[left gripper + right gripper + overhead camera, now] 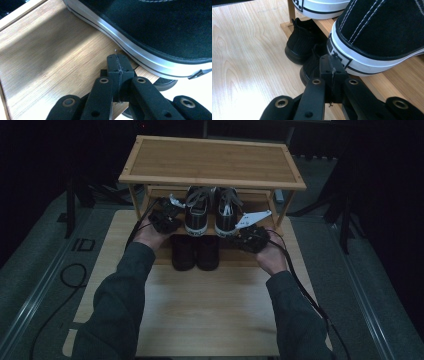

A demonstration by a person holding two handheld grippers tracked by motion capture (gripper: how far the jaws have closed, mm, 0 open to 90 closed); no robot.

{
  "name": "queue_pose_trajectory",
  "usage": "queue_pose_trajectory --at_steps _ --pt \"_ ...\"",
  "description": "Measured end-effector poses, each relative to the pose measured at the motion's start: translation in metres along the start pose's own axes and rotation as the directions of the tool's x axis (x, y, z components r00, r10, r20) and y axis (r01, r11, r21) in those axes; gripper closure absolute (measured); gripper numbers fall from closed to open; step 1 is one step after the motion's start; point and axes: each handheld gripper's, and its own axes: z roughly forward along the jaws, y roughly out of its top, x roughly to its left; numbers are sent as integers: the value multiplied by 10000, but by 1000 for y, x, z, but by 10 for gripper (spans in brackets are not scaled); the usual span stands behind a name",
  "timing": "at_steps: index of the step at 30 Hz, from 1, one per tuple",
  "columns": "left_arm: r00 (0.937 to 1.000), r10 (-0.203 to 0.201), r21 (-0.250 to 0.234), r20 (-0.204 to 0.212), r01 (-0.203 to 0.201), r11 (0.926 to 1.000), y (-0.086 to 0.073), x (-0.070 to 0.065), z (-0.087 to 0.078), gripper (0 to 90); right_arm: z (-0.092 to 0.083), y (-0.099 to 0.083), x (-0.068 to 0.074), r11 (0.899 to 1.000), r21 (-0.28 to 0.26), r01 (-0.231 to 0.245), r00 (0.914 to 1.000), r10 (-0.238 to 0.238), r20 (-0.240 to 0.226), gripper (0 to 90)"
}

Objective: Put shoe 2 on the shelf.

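Dark surroundings frame a pale wooden table [210, 310], on which stands a two-tier bamboo shoe rack [212, 162] with a bare top board. On its middle shelf [50, 62] sits a pair of black canvas sneakers [212, 212] with white soles, heels toward the person; beneath them, at table level, a pair of plain black shoes [195, 252] stands partly under the shelf, toes hidden. Left gripper [167, 217] is held at the outer side of the left sneaker [155, 30]; in the left gripper view its jaws are pressed together with nothing between them, the tips just beside the sneaker's white sole rim over the shelf board, contact not discernible. Right gripper [245, 231] sits at the heel of the right sneaker [382, 32]; in the right gripper view its jaws are likewise closed and empty, the tips close against the heel's white band. From above, both sets of jaws are too dark and small to read; the gripper views supply their state. A grey three-cornered plate [252, 219] and trailing cables [300, 285] are seen from above. The right gripper view also takes in the lower black shoes' heels.
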Motion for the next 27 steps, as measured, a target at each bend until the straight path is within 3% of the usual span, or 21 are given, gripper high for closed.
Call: queue_pose_trajectory --at_steps 10,15,24,27 --pt "10000 25 15 22 -25 10000 3 -4 1 900 -6 -2 1 9994 -335 2 9998 -8 -174 900" --pt "10000 -4 28 1 4 10000 4 -5 1 900 -7 -5 3 9997 -171 144 9997 -147 -193 900" --pt "9998 155 220 -131 -152 9996 9 -10 2 900 -8 -15 -3 9998 -164 -139 9998 137 -164 900" --pt "9998 187 69 46 -187 9998 10 -12 1 900 -8 -15 -3 9995 -184 -241 9997 240 -61 900"
